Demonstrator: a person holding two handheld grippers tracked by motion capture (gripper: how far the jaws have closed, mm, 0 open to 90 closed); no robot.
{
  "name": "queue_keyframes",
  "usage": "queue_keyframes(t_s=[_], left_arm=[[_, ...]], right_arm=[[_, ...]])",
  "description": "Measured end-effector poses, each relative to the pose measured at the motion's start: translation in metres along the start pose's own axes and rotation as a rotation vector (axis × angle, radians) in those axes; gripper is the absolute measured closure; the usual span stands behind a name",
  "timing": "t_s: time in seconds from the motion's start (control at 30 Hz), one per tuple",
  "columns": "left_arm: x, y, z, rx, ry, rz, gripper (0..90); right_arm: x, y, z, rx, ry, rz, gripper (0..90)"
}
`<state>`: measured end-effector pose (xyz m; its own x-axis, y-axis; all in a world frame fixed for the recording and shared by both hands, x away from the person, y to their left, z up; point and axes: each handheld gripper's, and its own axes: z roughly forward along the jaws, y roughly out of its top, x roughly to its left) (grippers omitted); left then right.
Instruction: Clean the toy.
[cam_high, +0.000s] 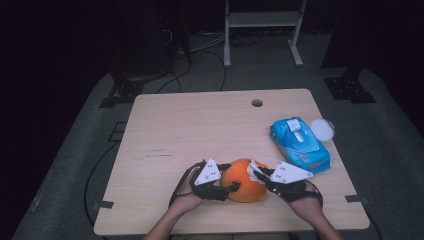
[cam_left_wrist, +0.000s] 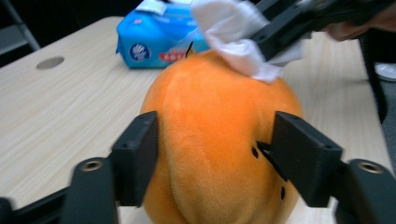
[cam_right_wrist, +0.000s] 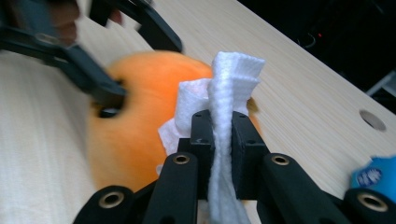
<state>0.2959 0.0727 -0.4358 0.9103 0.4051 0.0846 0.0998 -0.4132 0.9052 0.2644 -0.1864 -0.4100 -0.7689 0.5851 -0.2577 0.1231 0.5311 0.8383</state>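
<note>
Orange plush toy (cam_high: 243, 180) sits near the front edge of the wooden table (cam_high: 190, 125), between the two grippers. Left gripper (cam_left_wrist: 212, 158) straddles its lower body, both pads pressing the fabric from either side. Right gripper (cam_right_wrist: 219, 140) is pinched tight on a folded white wipe (cam_right_wrist: 229, 93), which it holds against the toy's top. Behind them lies a blue wipe pack (cam_high: 299, 144), well apart.

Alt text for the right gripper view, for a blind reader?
The right gripper pinches a folded white wipe against an orange plush toy on a wooden table. The left gripper grips the toy's far side.
</note>
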Motion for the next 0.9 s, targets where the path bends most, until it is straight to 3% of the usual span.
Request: queue_keyframes(t_s=[0.1,0.13,0.17,0.27,0.3,0.33,0.37,0.4,0.43,0.53,0.6,0.67,0.7,0.73,0.77,0.83,0.9], left_arm=[[0.005,-0.002,0.000,0.006,0.002,-0.033,36.7],[0.007,-0.003,-0.001,0.011,0.002,-0.044,37.0],[0.011,-0.006,-0.002,0.015,-0.004,-0.059,37.1],[0.013,-0.009,-0.005,0.018,-0.002,-0.071,37.2],[0.015,-0.012,-0.007,0.024,0.002,-0.076,37.2],[0.015,-0.012,-0.007,0.024,0.002,-0.076,37.2],[0.017,-0.014,-0.006,0.025,0.004,-0.079,37.2],[0.017,-0.014,-0.006,0.025,0.004,-0.079,37.2],[0.018,-0.015,-0.006,0.027,0.005,-0.077,36.9],[0.017,-0.013,-0.006,0.029,0.006,-0.071,32.9],[0.017,-0.008,-0.007,0.013,-0.002,-0.083,28.3],[0.017,-0.004,-0.005,0.035,0.012,-0.076,28.3],[0.015,-0.005,-0.002,0.052,0.018,-0.066,30.2],[0.015,-0.005,-0.002,0.052,0.018,-0.066,31.2],[0.014,-0.006,-0.001,0.061,0.031,-0.059,32.0],[0.014,-0.007,-0.002,0.063,0.030,-0.060,32.4],[0.019,-0.011,-0.003,0.053,0.023,-0.091,33.3]], right_arm=[[0.008,0.004,0.001,-0.012,0.045,-0.013,80.2],[0.014,0.006,0.003,-0.014,0.069,-0.031,80.1],[0.026,0.008,0.007,0.004,0.093,-0.085,80.1],[0.027,0.008,0.007,0.011,0.090,-0.098,80.1],[0.016,0.002,0.002,0.022,0.062,-0.071,80.1],[0.016,0.002,0.002,0.022,0.062,-0.071,80.1],[0.003,-0.005,-0.002,0.037,0.021,-0.040,80.1],[0.003,-0.005,-0.002,0.037,0.021,-0.040,80.1],[-0.010,-0.013,-0.005,0.048,-0.001,0.029,80.1],[-0.013,-0.016,-0.005,0.049,0.005,0.043,80.1],[-0.007,-0.013,-0.002,0.051,0.001,0.018,80.1],[0.001,-0.007,0.000,0.034,0.004,-0.005,80.1],[0.010,0.001,0.004,0.018,0.040,-0.032,80.1],[0.010,0.001,0.004,0.018,0.040,-0.032,80.1],[0.018,0.005,0.008,0.012,0.062,-0.064,80.0],[0.021,0.007,0.011,0.018,0.061,-0.087,80.0],[0.015,0.004,0.008,0.022,0.064,-0.066,80.0]])
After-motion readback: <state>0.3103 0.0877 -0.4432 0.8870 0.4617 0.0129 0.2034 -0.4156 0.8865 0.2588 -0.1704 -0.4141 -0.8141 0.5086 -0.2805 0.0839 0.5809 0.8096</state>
